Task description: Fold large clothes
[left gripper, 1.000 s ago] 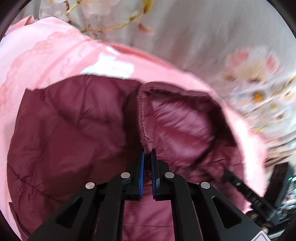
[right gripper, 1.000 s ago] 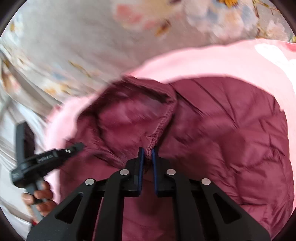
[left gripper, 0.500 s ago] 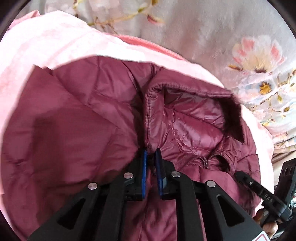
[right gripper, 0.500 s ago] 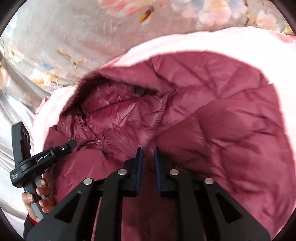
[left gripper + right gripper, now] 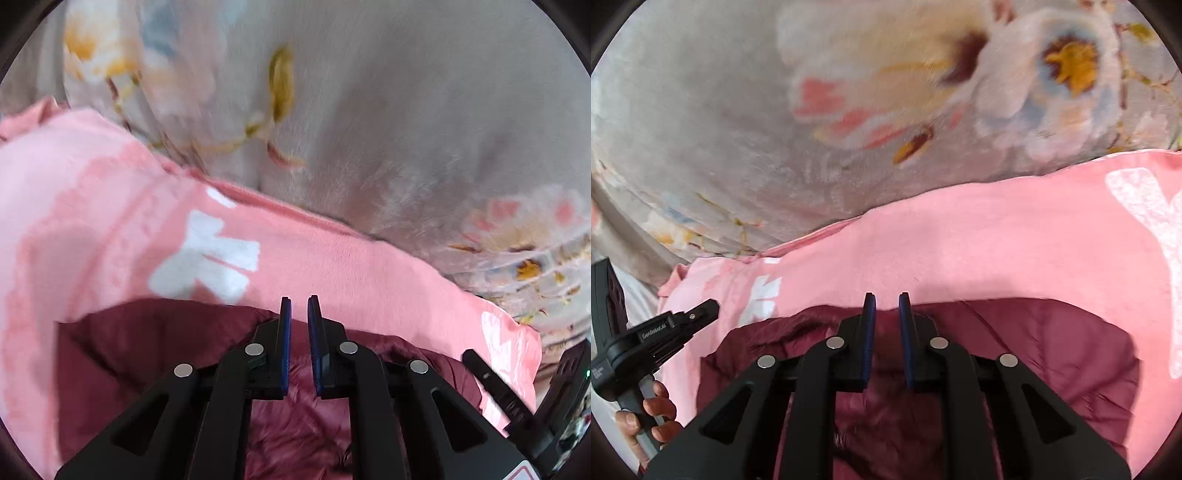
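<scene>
A maroon quilted down jacket (image 5: pixel 155 343) lies on a pink blanket (image 5: pixel 332 266); it also shows in the right wrist view (image 5: pixel 1052 354). My left gripper (image 5: pixel 297 306) is slightly open and empty, its blue pads over the jacket's far edge. My right gripper (image 5: pixel 885 304) is slightly open and empty, also above the jacket's far edge. The left gripper shows from the side in the right wrist view (image 5: pixel 701 310), held by a hand. The right gripper's body shows at the right edge of the left wrist view (image 5: pixel 517 402). Most of the jacket is hidden under the grippers.
The pink blanket (image 5: pixel 997 240) has white printed shapes (image 5: pixel 210 258). Beyond it lies a grey floral bedspread (image 5: pixel 406 110), also in the right wrist view (image 5: pixel 738 110). The person's fingers (image 5: pixel 653 417) grip the left handle.
Both grippers let go of the jacket's collar edge, opened a little and lifted or tilted up. The jacket now sits low in both views, with the hood out of sight.
</scene>
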The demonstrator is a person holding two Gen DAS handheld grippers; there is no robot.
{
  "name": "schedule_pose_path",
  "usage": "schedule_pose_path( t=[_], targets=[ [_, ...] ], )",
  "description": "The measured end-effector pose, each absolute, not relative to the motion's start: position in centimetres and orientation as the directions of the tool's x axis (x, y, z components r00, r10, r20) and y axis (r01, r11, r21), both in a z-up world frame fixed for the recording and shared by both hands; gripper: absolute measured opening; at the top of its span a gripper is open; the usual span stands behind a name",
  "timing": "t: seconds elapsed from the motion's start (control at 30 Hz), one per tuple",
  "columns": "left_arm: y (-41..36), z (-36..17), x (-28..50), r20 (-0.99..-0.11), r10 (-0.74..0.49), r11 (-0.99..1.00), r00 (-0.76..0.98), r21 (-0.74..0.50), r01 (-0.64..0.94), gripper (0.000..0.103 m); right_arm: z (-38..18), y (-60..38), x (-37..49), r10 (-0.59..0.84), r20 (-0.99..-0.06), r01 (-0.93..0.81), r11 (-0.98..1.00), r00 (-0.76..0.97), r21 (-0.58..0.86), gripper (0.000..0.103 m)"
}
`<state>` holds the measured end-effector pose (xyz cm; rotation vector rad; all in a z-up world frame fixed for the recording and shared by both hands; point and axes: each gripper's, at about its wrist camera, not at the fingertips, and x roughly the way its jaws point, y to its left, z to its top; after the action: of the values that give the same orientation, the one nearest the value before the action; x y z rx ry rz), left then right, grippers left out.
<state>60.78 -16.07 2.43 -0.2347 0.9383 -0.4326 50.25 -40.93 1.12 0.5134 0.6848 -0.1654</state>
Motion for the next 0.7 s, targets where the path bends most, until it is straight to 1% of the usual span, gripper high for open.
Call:
schedule_pose_path(
  t=[0.07,0.13,0.2,0.33,0.5,0.57,0.7],
  targets=[
    [-16.9,0.6,61.3,-0.756,-0.453,0.891,0.473,-0.371,0.260,0.011,-1.0,-40.6,51.3,0.033,-0.687,0.309,0.877,0.726,0.369,0.013],
    [-17.5,-1.9,61.3,-0.802,-0.422,0.903,0.423,-0.331,0.273,0.011,-2.6,-40.0,51.3,0.038,-0.718,0.292,0.897,0.695,0.331,0.013],
    [-17.3,-3.5,60.6,-0.818,-0.414,0.903,0.400,-0.315,0.291,0.011,-3.8,-39.5,50.3,0.044,-0.739,0.271,0.914,0.672,0.302,0.013],
    [-16.2,-5.8,58.4,-0.815,-0.391,0.903,0.428,-0.250,0.348,0.010,-5.4,-39.2,48.4,0.036,-0.750,0.251,0.931,0.660,0.265,0.010],
    [-15.7,-6.7,57.4,-0.783,-0.401,0.899,0.475,-0.237,0.367,0.010,-6.1,-38.9,47.9,0.012,-0.735,0.247,0.938,0.678,0.243,0.009],
    [-15.5,-7.2,57.3,-0.771,-0.400,0.900,0.496,-0.228,0.372,0.010,-6.4,-38.2,47.9,-0.018,-0.726,0.246,0.947,0.687,0.209,0.009],
    [-16.5,-7.7,56.5,-0.752,-0.360,0.911,0.552,-0.156,0.382,0.010,-6.6,-36.8,48.2,-0.100,-0.717,0.255,0.960,0.690,0.112,0.009]
  ],
)
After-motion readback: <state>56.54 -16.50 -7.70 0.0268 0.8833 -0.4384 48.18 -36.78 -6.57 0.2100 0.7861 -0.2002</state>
